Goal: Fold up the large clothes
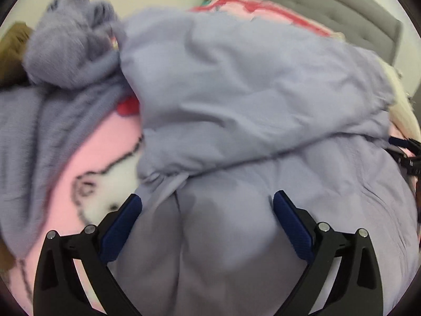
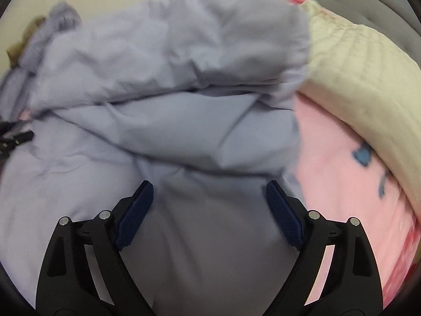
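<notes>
A large lavender garment (image 1: pixel 250 92) lies rumpled on the bed, its upper part folded over the lower part along a crease across the middle. The same garment (image 2: pixel 171 79) fills most of the right wrist view. My left gripper (image 1: pixel 208 198) hangs open just above its near left part, jaws wide and nothing pinched between them. My right gripper (image 2: pixel 209 185) is open too, over the garment's near right part beside its edge. Each gripper shows at the margin of the other's view: the right gripper (image 1: pixel 410 155) and the left gripper (image 2: pixel 13 139).
A pink blanket (image 1: pixel 105 144) with a cartoon print covers the bed under the garment. A lavender knit bundle (image 1: pixel 65 52) sits at the far left. A cream quilted pillow (image 2: pixel 355 79) lies at the right, and a grey padded headboard (image 1: pixel 342 8) stands behind.
</notes>
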